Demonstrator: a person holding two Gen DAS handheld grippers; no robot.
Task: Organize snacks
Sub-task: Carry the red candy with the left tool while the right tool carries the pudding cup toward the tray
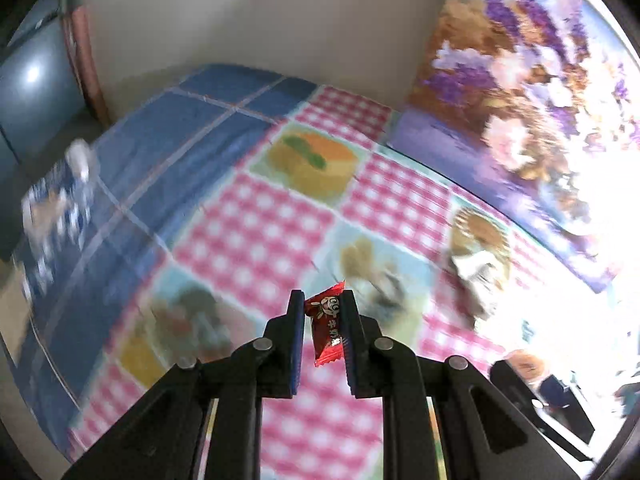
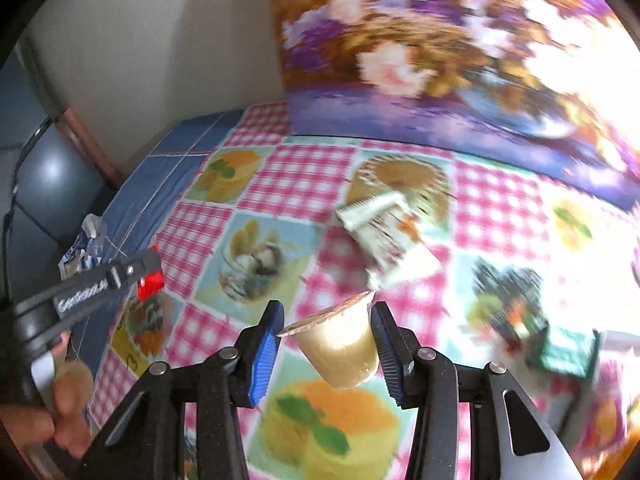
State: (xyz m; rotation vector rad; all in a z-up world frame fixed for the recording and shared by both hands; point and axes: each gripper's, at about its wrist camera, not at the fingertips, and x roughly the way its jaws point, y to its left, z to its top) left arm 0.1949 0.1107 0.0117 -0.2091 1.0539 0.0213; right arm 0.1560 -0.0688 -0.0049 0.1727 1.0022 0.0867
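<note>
My left gripper is shut on a small red candy wrapper, held above the checked tablecloth. The right wrist view shows that same gripper at the left, with the red candy at its tip and a hand behind it. My right gripper is shut on a pale yellow jelly cup; the cup's foil lid tilts to the left, and its fingers press on its sides. Both grippers hang over the table, and the views are blurred.
White snack packets lie mid-table. A blue and white packet sits on the blue cloth at the left edge. A green box is at the right. A floral panel stands at the back.
</note>
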